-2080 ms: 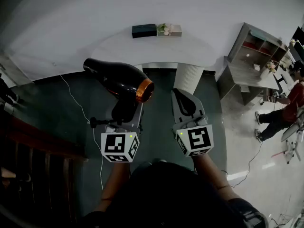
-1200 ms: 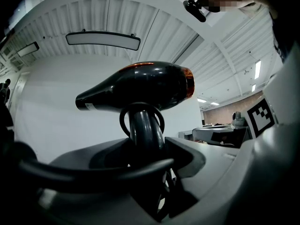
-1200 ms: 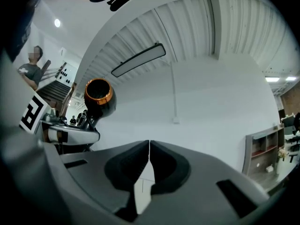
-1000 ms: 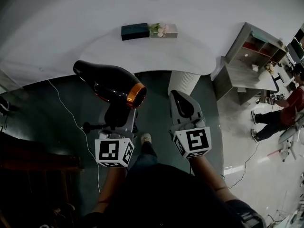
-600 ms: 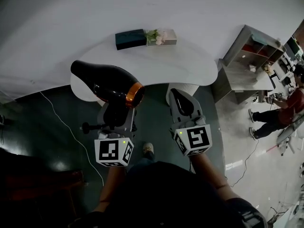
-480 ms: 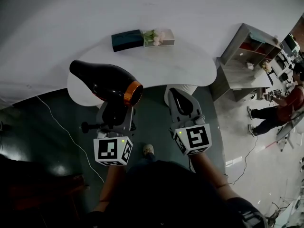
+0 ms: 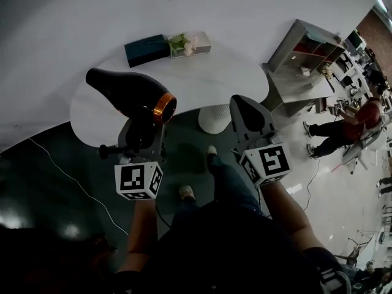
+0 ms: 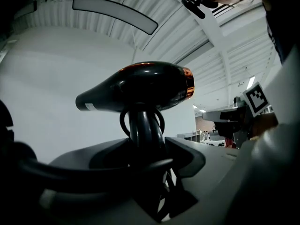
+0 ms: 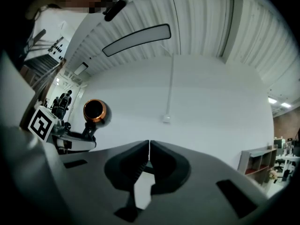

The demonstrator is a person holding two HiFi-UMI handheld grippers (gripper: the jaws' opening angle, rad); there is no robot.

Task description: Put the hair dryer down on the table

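Observation:
A black hair dryer [image 7: 130,95] with a copper ring at its back end is held by its handle in my left gripper [image 7: 140,141], over the near edge of the white table [image 7: 214,78]. In the left gripper view the hair dryer [image 8: 140,86] stands upright above the jaws, which are shut on its handle, nozzle pointing left. My right gripper [image 7: 245,111] is beside it to the right, shut and empty; in the right gripper view its pads [image 9: 149,154] meet, and the hair dryer [image 9: 95,111] shows at the left.
A dark box [image 7: 146,49] and a clear box with flowers [image 7: 190,43] sit at the table's far edge by the wall. The white pedestal [image 7: 215,118] stands under the table. Grey shelves [image 7: 306,60] and a person [image 7: 343,127] are at the right. A cable [image 7: 67,170] lies on the floor.
The person has walked toward the table; it now lies much closer and under the hair dryer. The left gripper keeps its hold on the dryer, and the right gripper has shifted right.

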